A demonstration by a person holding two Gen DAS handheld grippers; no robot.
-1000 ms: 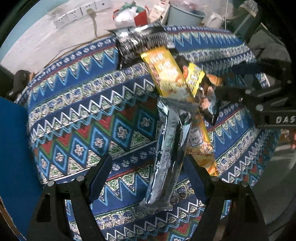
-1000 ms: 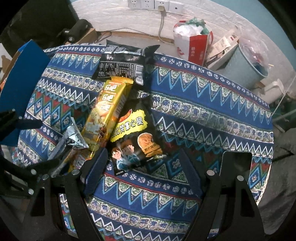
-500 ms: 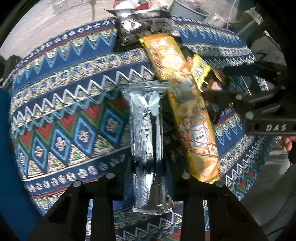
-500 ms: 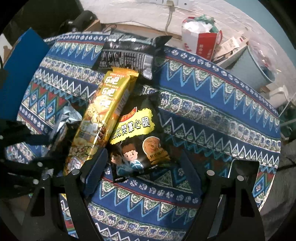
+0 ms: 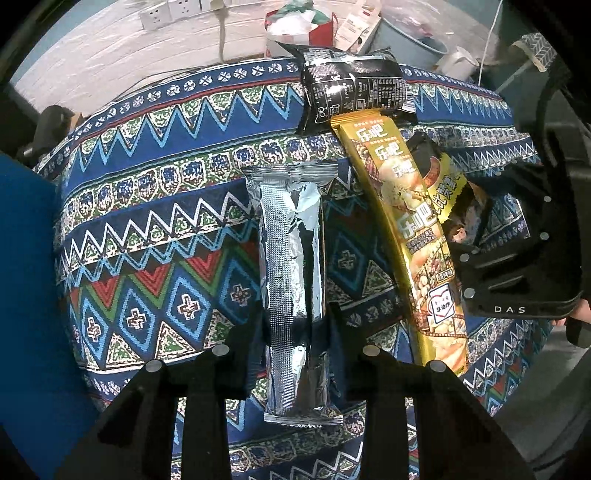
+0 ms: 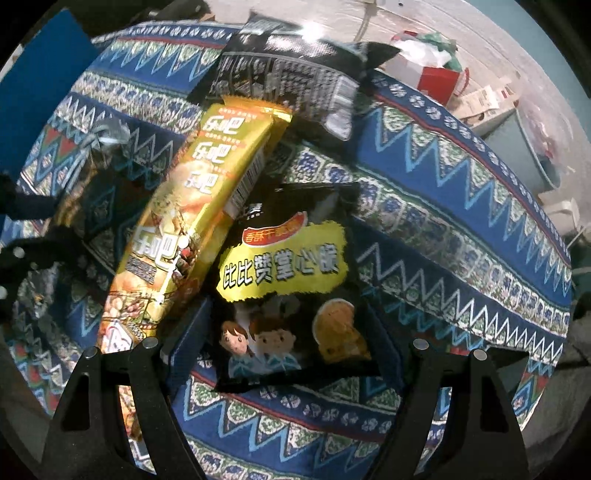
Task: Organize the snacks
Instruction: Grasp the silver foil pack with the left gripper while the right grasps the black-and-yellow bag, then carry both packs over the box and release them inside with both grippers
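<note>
- The left gripper points down and is clamped on the lower part of the silver foil packet; both pads press the packet's sides.
- The silver foil packet lies lengthwise on the patterned cloth that covers the bench, apart from the other snacks.
- The right gripper points down with its jaws wide; they straddle the lower end of the black snack bag without pressing it.
- The black snack bag lies flat on the cloth, its left edge tucked under the yellow snack packet.
- The yellow snack packet lies diagonally between the silver packet and the black bag; its top end overlaps the black wrapper at the far edge of the bench.
- Beyond the bench, on the floor: a red-and-white bag and a grey bin.
</note>
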